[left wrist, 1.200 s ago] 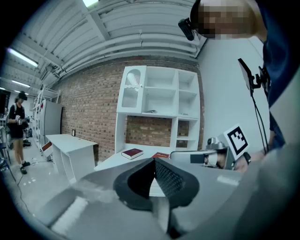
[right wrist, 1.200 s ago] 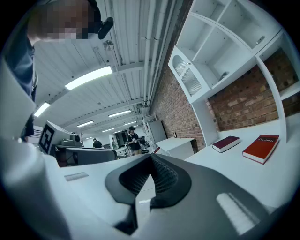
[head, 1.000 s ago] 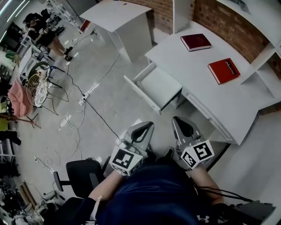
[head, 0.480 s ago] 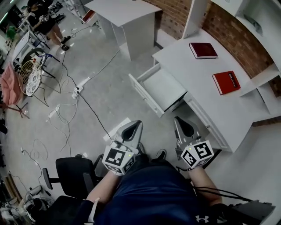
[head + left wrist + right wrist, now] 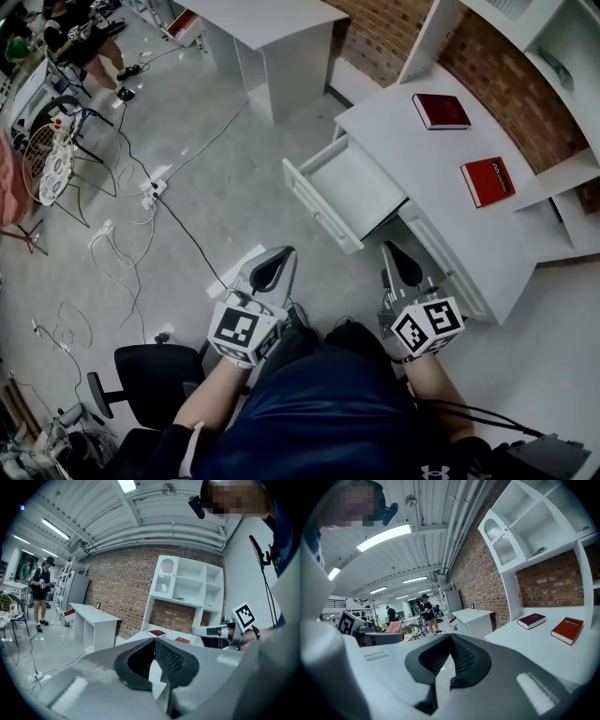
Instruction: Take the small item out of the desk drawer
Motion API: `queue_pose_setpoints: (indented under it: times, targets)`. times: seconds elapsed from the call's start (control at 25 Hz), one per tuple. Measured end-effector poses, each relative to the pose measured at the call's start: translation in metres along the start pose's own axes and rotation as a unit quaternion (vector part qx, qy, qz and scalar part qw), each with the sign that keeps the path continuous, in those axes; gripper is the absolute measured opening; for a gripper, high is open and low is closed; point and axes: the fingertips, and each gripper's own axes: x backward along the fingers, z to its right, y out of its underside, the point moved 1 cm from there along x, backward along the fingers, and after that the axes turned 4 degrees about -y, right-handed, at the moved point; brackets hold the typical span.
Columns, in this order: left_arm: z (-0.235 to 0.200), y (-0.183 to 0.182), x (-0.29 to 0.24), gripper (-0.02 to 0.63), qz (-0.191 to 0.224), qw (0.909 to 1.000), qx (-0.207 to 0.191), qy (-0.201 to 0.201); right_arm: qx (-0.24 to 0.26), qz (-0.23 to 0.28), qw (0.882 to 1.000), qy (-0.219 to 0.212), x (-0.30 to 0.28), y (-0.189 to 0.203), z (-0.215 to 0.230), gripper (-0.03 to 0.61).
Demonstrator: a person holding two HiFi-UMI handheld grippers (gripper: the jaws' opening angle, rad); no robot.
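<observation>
Grey concrete floor (image 5: 216,187); brick wall (image 5: 375,28) behind white tabletop (image 5: 412,159). Two tools: left tool (image 5: 284,251) and right tool (image 5: 390,247), each pressed together, pinching nothing. One open white drawer (image 5: 319,208) ahead, well apart; small item not discernible inside. Two books beyond: dark red book (image 5: 442,111), brighter red book (image 5: 487,181). Head view alone shows the drawer; gripper views alone show ceiling strip lights (image 5: 383,537).

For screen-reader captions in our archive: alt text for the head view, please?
Seen from above, a person holds the left gripper and right gripper, claws shut and empty, short of a white desk whose drawer stands open, nothing visible inside. A dark red book and a red book lie on its top.
</observation>
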Motion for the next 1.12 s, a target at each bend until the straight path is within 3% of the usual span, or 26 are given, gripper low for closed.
queue_pose_setpoints:
  times: [0.4, 0.84, 1.12]
  targets:
    - [-0.045, -0.003, -0.006, 0.003, -0.015, 0.9998, 0.004, -0.012, -0.017, -0.013, 1.0, 0.0, -0.034, 0.002, -0.003, 0.003]
    - [-0.079, -0.009, -0.048, 0.003, -0.032, 0.9978, 0.001, -0.057, -0.05, -0.024, 0.998, -0.035, -0.102, 0.006, 0.041, 0.003]
    - [-0.106, -0.014, -0.104, 0.003, -0.04, 0.9953, 0.006, -0.088, -0.076, -0.04, 0.994, -0.06, -0.159, 0.008, 0.08, 0.003]
